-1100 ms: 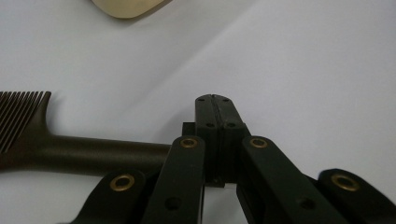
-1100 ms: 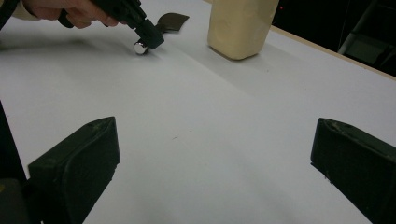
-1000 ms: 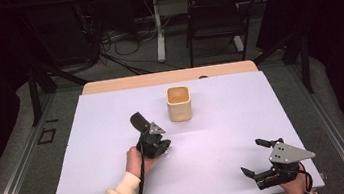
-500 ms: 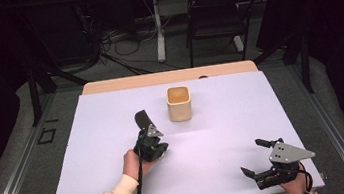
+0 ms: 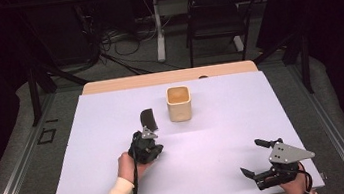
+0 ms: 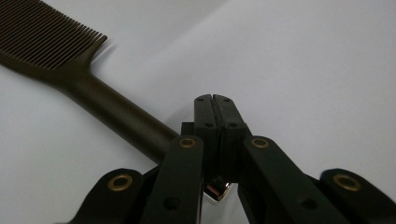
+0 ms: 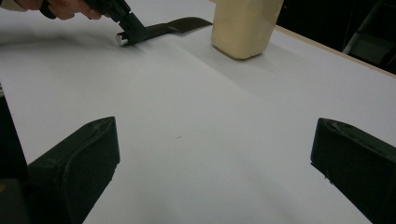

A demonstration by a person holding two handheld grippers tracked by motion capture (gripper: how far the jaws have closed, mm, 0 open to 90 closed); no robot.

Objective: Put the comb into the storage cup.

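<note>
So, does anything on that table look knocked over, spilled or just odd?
Nothing stands out. The beige cup stands upright on the white table with no spill around it. The left claw is shut on the dark comb, which looks intact. The right claw is open, apart from both.

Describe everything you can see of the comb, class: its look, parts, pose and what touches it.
The comb is dark brown to black and looks like plastic, with a row of fine, close teeth on a wide head and a long rounded handle. The left gripper is shut on the handle's end. The head points toward the cream cup, short of it.
</note>
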